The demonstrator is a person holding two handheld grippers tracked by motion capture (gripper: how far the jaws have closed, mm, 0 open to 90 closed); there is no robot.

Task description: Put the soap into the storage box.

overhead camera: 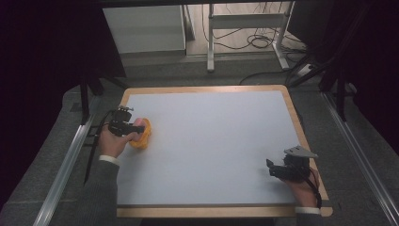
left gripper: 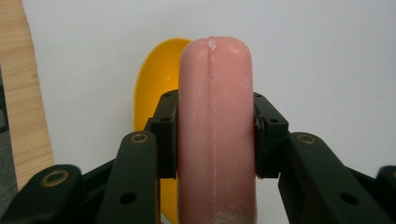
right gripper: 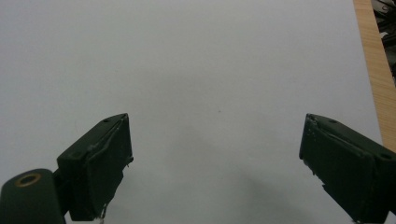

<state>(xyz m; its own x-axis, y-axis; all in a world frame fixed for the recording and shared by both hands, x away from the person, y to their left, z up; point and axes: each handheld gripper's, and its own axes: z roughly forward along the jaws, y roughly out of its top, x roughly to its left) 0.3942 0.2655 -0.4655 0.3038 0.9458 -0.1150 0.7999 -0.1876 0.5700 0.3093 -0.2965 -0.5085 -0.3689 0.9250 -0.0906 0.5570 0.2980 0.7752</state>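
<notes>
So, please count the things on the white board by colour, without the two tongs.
Pink: 1, the pink sausage-shaped piece, held in the left tongs.
Yellow: 1, the yellow curved plastic dish beneath it.
Total: 2.

A pink sausage (left gripper: 215, 135), clamped in the left tool (left gripper: 215, 140), hangs over a yellow dish (left gripper: 154, 84).

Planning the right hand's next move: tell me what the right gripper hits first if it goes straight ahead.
Nothing, seemingly. The right gripper, jaws wide open, points over bare table; the way looks free as far as shown.
</notes>
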